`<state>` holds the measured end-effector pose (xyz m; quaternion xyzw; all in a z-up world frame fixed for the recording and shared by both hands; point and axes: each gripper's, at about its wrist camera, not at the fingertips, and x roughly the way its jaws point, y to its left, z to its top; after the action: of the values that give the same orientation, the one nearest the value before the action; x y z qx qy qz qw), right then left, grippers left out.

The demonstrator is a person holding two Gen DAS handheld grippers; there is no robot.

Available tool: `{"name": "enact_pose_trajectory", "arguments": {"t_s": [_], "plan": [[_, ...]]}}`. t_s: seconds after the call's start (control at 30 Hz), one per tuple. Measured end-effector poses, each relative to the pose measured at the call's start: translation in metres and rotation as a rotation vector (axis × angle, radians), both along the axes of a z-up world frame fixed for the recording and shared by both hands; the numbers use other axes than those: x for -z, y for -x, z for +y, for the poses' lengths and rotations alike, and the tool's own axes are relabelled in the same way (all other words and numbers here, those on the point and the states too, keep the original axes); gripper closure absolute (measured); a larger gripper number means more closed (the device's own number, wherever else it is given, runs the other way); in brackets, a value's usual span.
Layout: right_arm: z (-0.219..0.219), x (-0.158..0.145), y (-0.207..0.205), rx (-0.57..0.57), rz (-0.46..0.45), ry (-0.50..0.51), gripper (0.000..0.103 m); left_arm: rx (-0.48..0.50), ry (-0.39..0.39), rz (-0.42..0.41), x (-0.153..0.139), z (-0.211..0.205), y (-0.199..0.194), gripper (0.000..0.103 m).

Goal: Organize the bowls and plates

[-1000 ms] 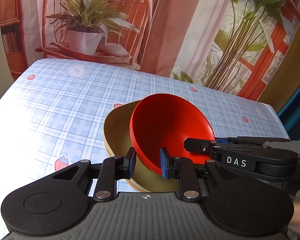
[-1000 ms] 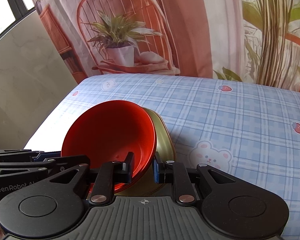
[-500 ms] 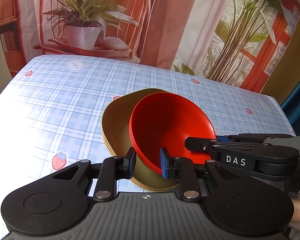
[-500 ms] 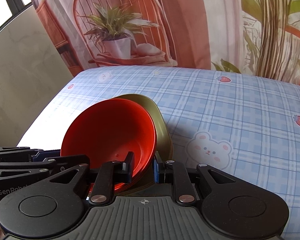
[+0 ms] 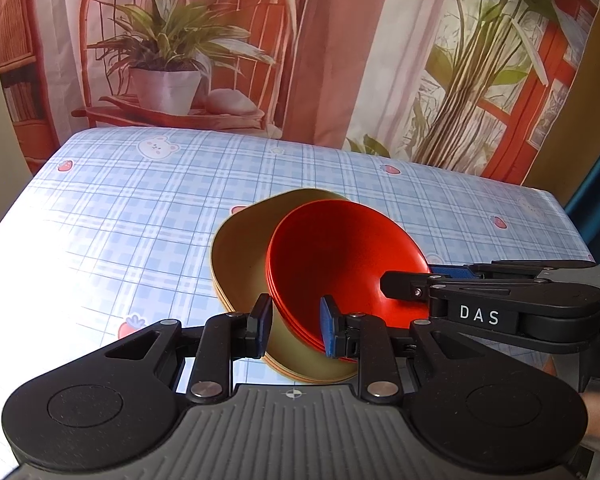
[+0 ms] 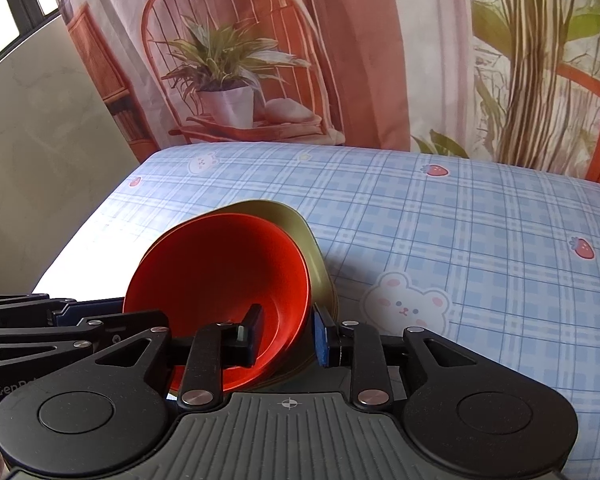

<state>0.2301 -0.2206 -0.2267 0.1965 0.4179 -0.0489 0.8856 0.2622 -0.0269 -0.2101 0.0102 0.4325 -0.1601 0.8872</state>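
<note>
A stack of red bowls [image 5: 340, 264] sits nested in olive-yellow dishes [image 5: 240, 256] on the blue checked tablecloth. It is tilted, with its near edge raised. My left gripper [image 5: 295, 328] is shut on the stack's near rim, one pad outside the olive wall and one inside the red bowl. In the right wrist view the same red bowls [image 6: 216, 268] and olive dishes [image 6: 316, 256] show. My right gripper [image 6: 287, 334] straddles the stack's other rim. Its jaws are opening, with the rim still between them. The right gripper [image 5: 420, 276] also shows in the left wrist view.
The tablecloth [image 6: 460, 240] with bear and strawberry prints stretches far to the right and behind the stack. A printed backdrop [image 5: 340, 60] of a plant and chair hangs behind the table. The table's left edge [image 6: 92, 224] borders a pale wall.
The stack has tipped back toward the table, showing more of the olive dish behind the red bowls. My right gripper's jaws have widened a little. Both hands stayed in place.
</note>
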Motion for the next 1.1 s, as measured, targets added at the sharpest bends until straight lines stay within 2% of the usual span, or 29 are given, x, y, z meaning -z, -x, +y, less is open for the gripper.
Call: {"name": "enact_pose_trajectory", "arguments": {"t_s": [0.17,0.23,0.3,0.53,0.6,0.67,0.7,0.8,0.97,1.1], "plan": [[-0.002,-0.012,0.004,0.012,-0.011,0.033,0.077,-0.012,-0.021,-0.034,-0.013,0.002,0.003,0.075],[-0.003,-0.017,0.006,0.02,-0.016,0.045,0.071,-0.015,-0.028,-0.05,-0.019,0.002,0.005,0.073],[-0.003,-0.023,0.009,0.029,-0.019,0.06,0.066,-0.019,-0.034,-0.066,-0.025,0.003,0.008,0.061],[-0.002,-0.05,0.024,0.053,-0.052,0.096,0.039,-0.024,-0.056,-0.141,-0.054,0.006,0.022,0.039],[-0.002,-0.059,0.029,0.057,-0.064,0.099,0.033,-0.024,-0.054,-0.16,-0.064,0.008,0.027,0.027],[-0.002,-0.07,0.036,0.061,-0.076,0.11,0.024,-0.032,-0.054,-0.178,-0.075,0.009,0.032,0.016],[-0.001,-0.076,0.04,0.066,-0.084,0.116,0.016,-0.035,-0.049,-0.189,-0.08,0.01,0.034,0.009],[0.0,-0.099,0.054,0.084,-0.123,0.14,0.002,-0.032,-0.04,-0.229,-0.1,0.011,0.045,0.002],[0.001,-0.137,0.079,0.107,-0.17,0.162,0.0,-0.015,-0.089,-0.296,-0.134,0.007,0.066,0.0],[0.005,-0.167,0.103,0.126,-0.211,0.195,0.0,-0.011,-0.078,-0.357,-0.16,0.009,0.087,0.0]]}}
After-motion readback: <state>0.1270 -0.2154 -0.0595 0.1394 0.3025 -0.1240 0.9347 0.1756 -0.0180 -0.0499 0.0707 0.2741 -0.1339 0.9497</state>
